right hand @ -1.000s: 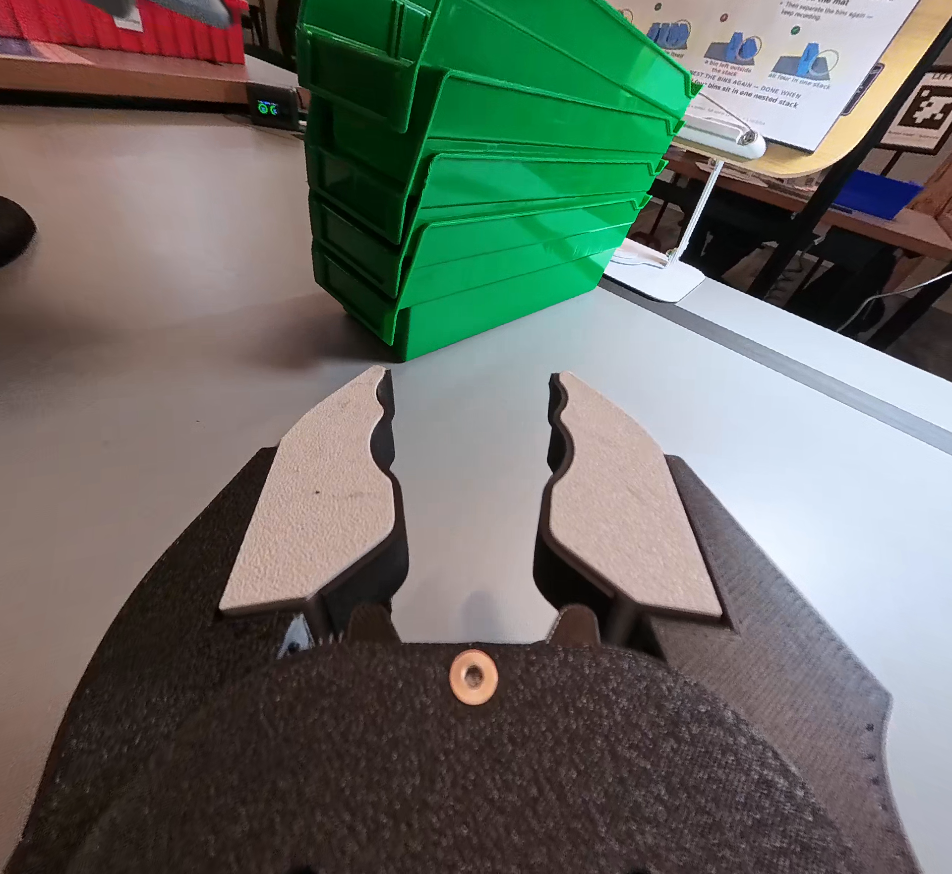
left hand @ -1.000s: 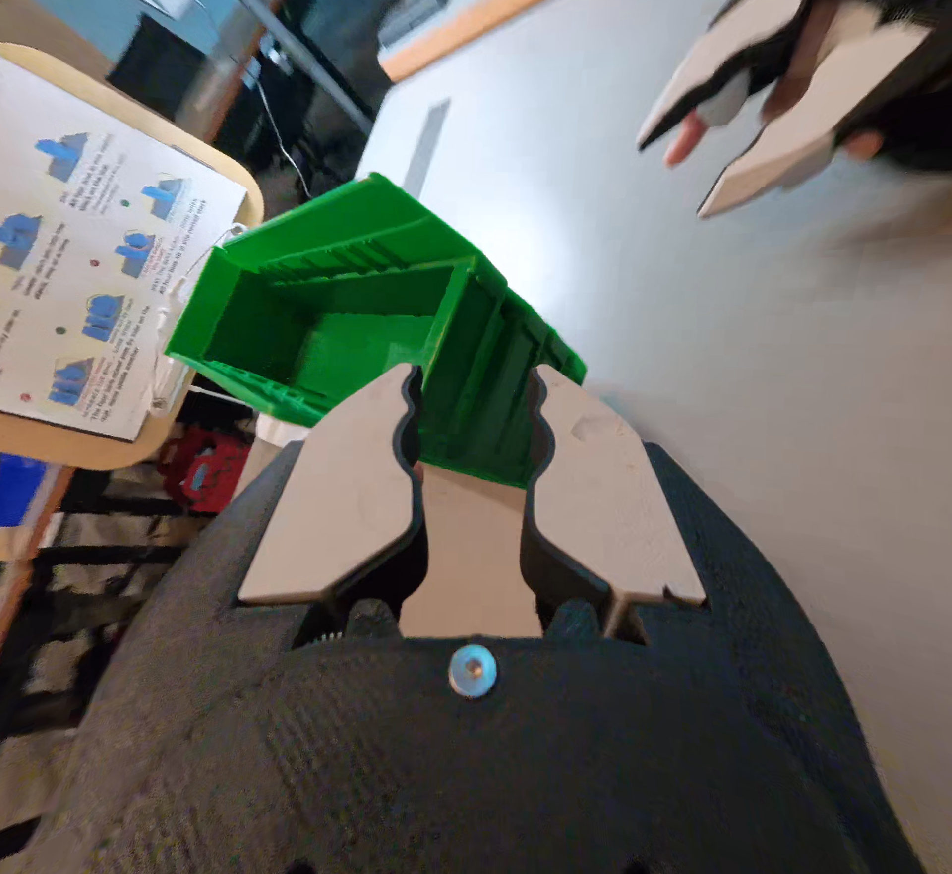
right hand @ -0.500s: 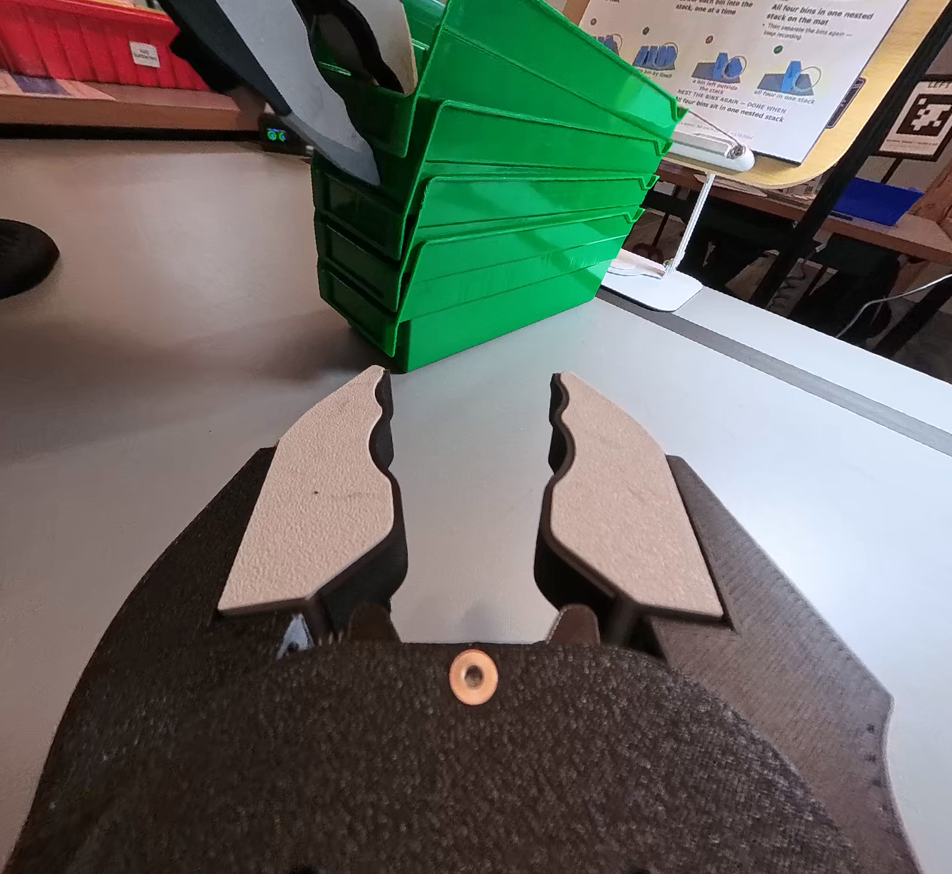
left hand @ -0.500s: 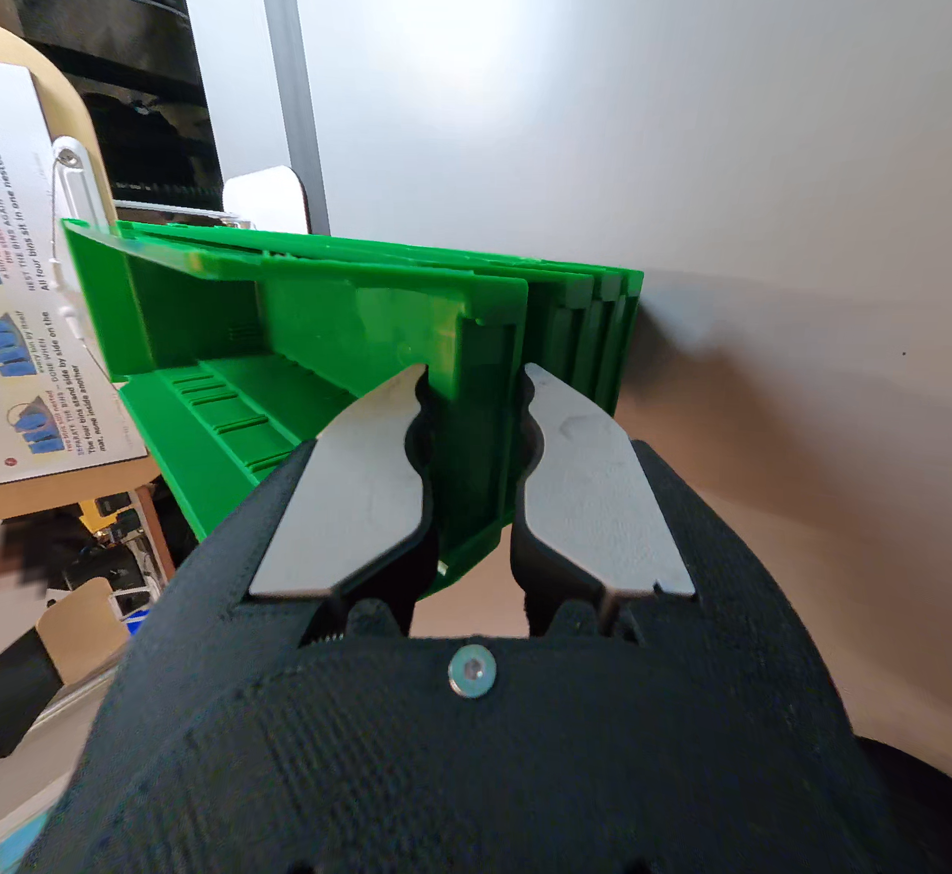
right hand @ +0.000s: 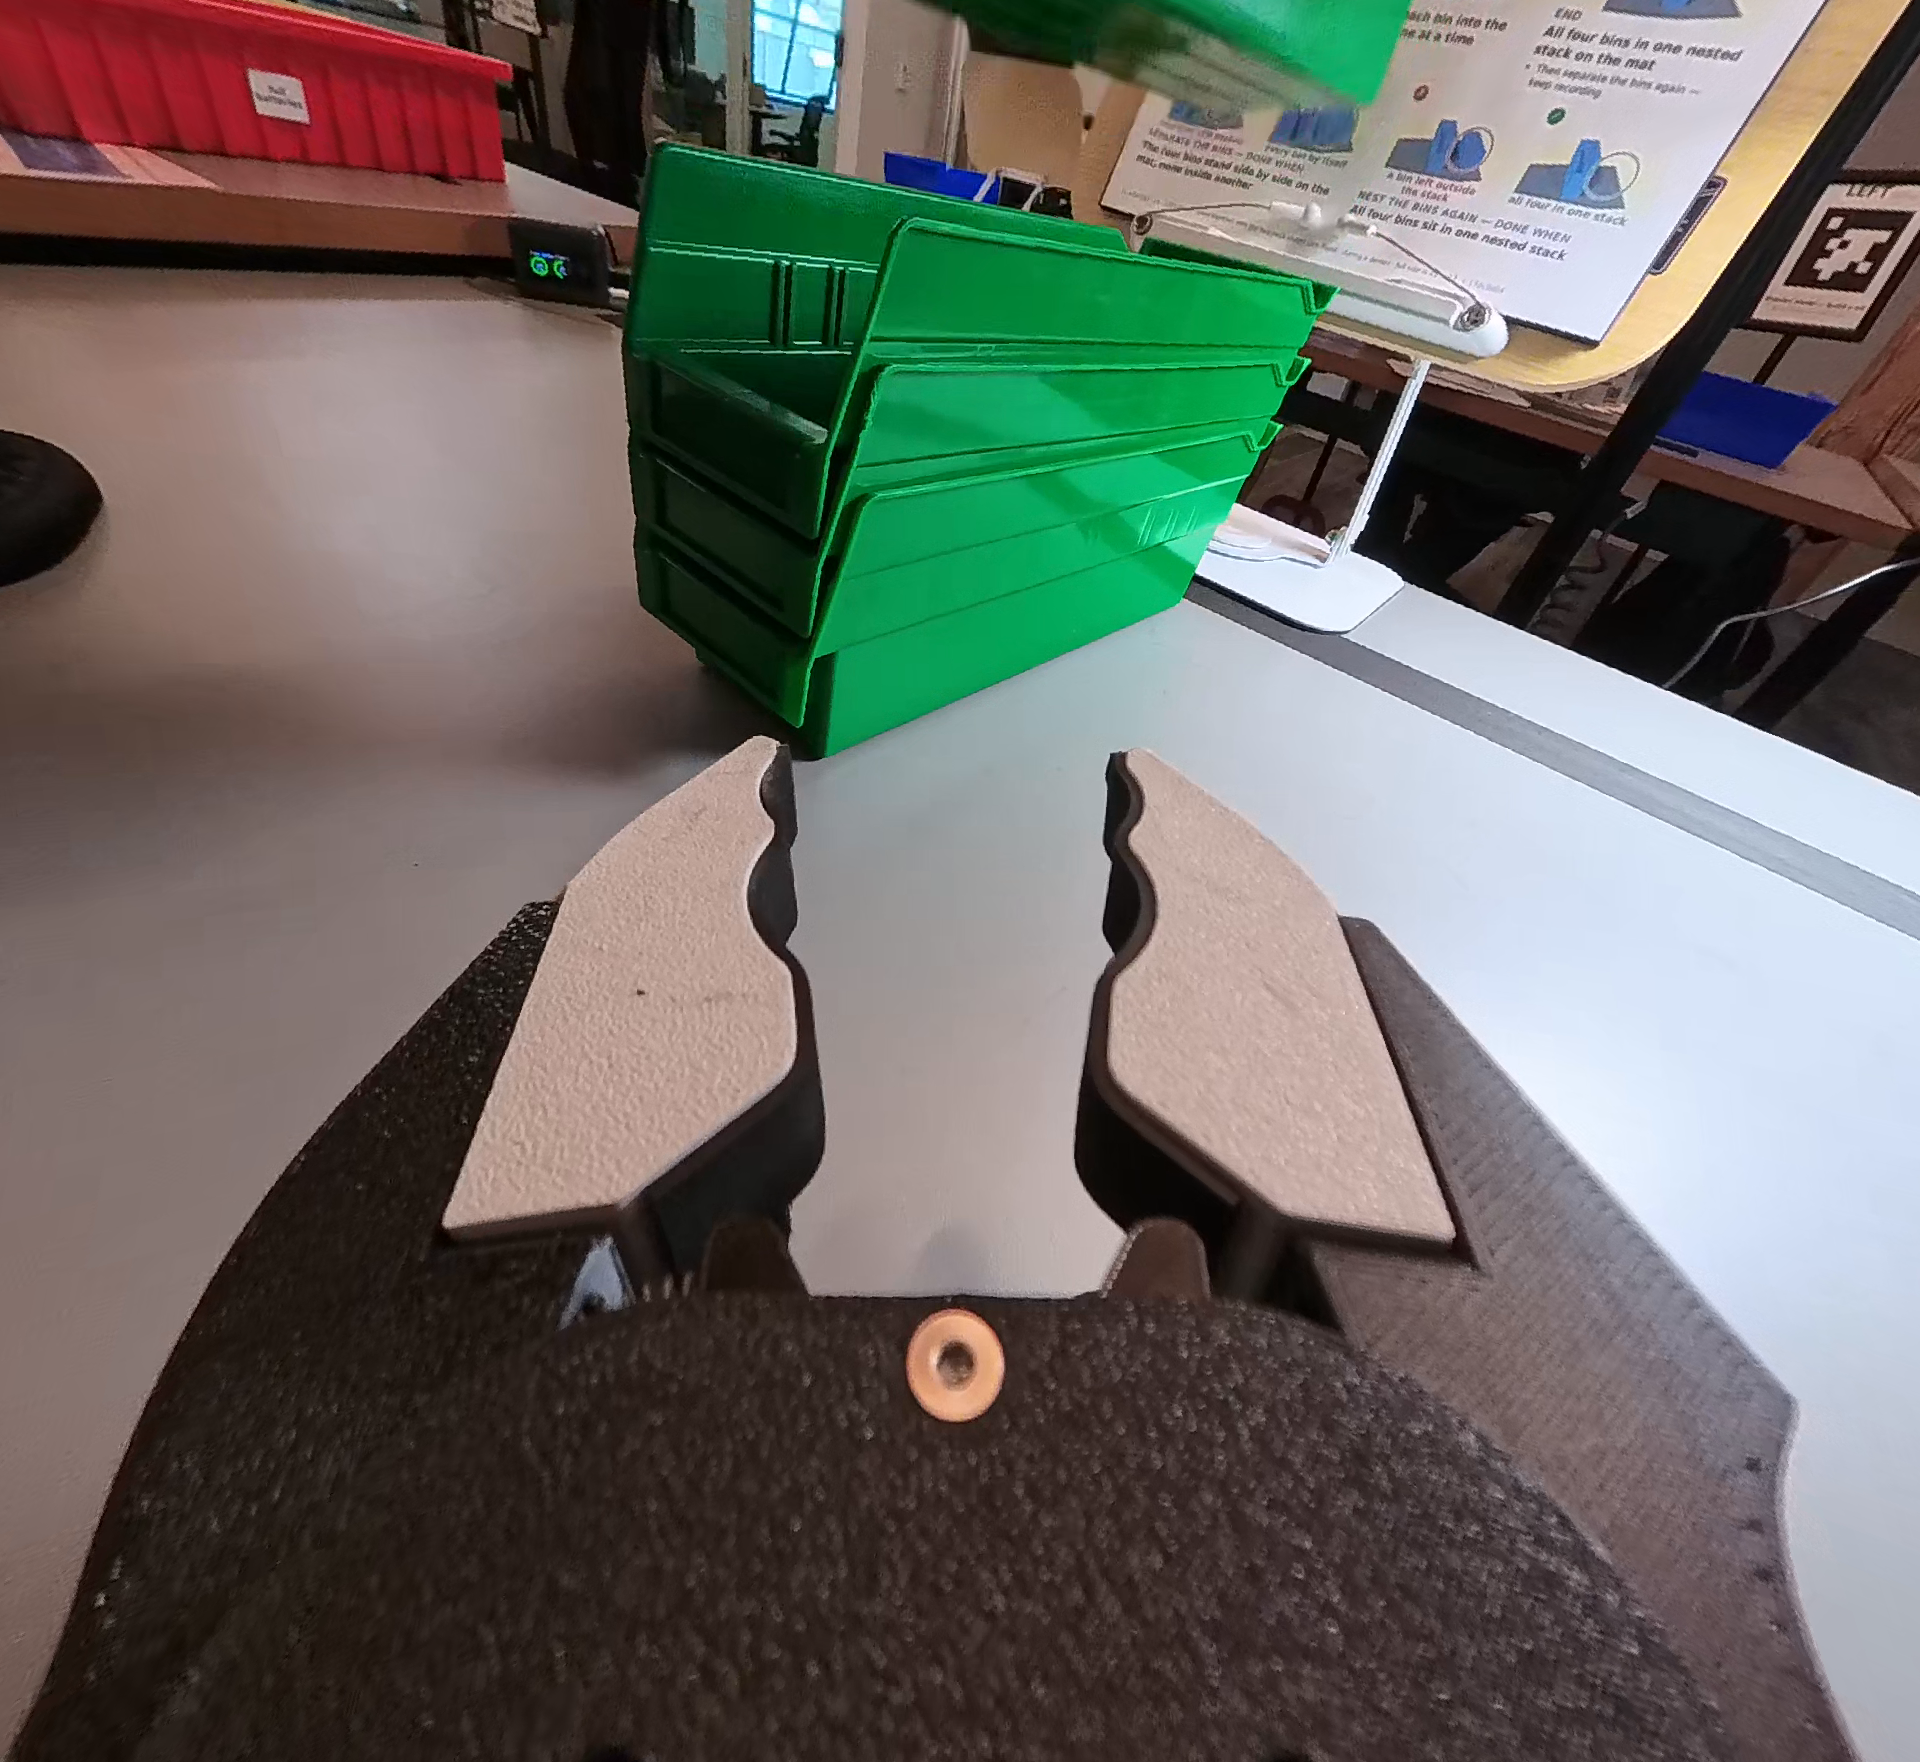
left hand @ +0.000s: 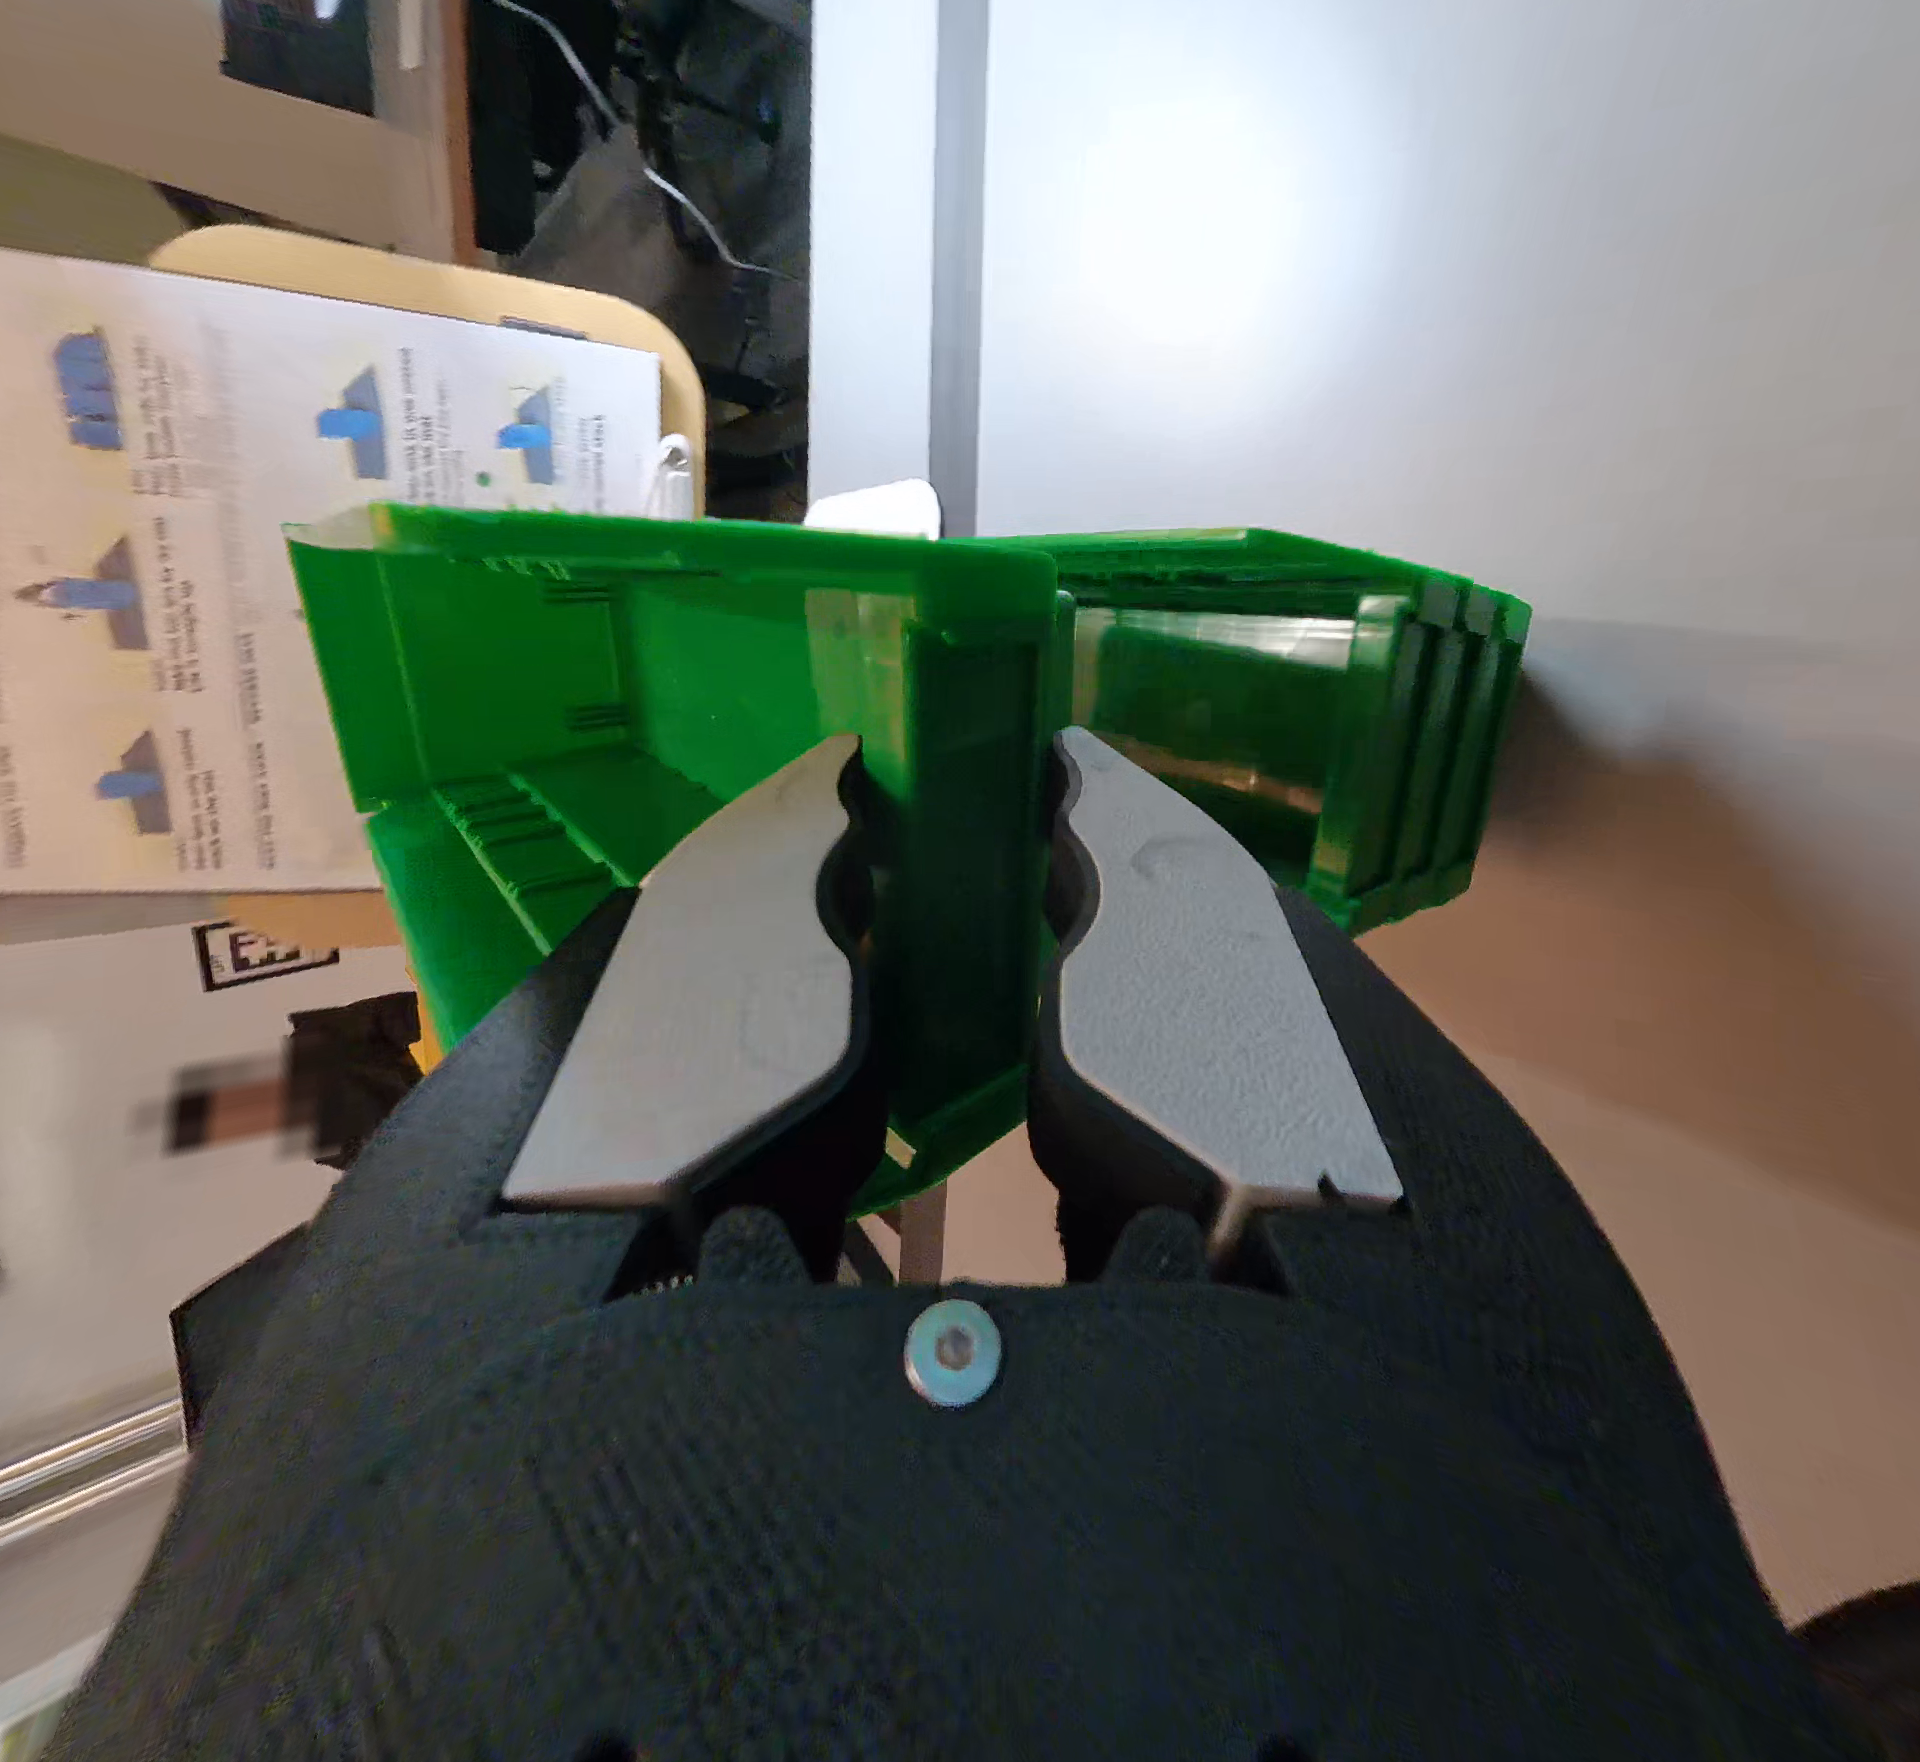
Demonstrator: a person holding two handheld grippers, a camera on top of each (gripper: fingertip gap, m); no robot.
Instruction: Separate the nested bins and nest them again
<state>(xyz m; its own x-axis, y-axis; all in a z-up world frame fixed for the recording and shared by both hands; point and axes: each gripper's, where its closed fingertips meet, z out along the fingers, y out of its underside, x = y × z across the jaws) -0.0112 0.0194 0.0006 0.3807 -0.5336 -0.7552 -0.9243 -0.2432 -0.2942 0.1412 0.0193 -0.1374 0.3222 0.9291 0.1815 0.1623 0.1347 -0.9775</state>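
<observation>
We see our left claw [left hand: 956,839] clamped on the front wall of a green bin [left hand: 665,736], lifted apart from the stack of bins [left hand: 1392,736] on the grey table [left hand: 1351,258].

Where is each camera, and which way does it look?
Left wrist view: on the left hand-held gripper, looking down at the table; its fingers clamp the lifted bin.
Right wrist view: on the open right hand-held gripper, low, looking across at the stack.
Both show the stack, the lifted bin and the poster.
</observation>
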